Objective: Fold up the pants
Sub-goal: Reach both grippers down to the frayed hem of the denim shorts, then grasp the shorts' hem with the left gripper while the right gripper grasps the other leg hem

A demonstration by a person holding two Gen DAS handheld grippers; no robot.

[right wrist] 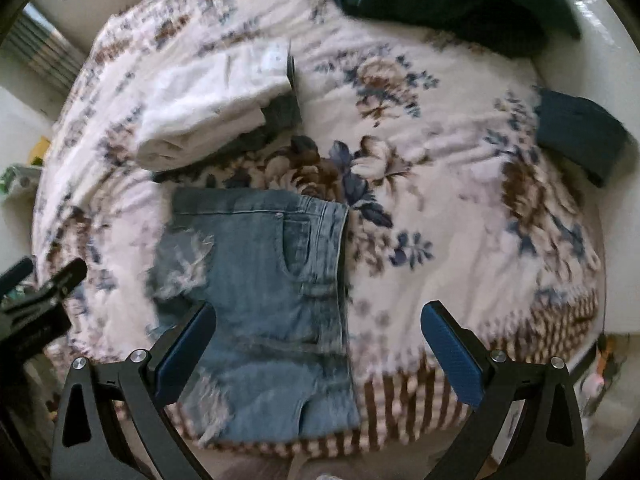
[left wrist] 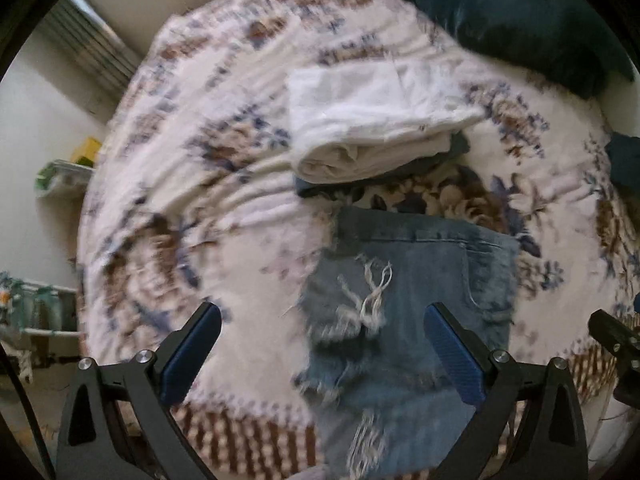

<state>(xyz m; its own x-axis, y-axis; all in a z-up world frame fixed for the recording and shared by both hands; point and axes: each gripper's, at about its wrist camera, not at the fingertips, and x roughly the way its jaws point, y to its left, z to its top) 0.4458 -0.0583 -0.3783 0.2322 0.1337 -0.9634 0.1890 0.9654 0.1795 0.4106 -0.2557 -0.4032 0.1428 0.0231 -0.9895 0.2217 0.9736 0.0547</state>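
Observation:
Folded ripped blue jeans [left wrist: 404, 304] lie on the floral bedspread [left wrist: 224, 208] near the bed's front edge; in the right wrist view the jeans [right wrist: 260, 300] show the waistband and a pocket on the right side. My left gripper [left wrist: 322, 320] is open and empty, held above the jeans' left part. My right gripper [right wrist: 318, 318] is open and empty above the jeans' right edge. The left gripper's body shows at the left edge of the right wrist view [right wrist: 36, 304]. The right gripper's body shows at the right edge of the left wrist view [left wrist: 614, 336].
A stack of folded clothes with white pants [left wrist: 372, 120] on top lies behind the jeans, also in the right wrist view [right wrist: 208, 104]. A dark teal pillow [right wrist: 448, 0] lies at the bed's head. A folded dark blue garment [right wrist: 580, 132] sits at the right. Shelves [left wrist: 60, 176] stand left.

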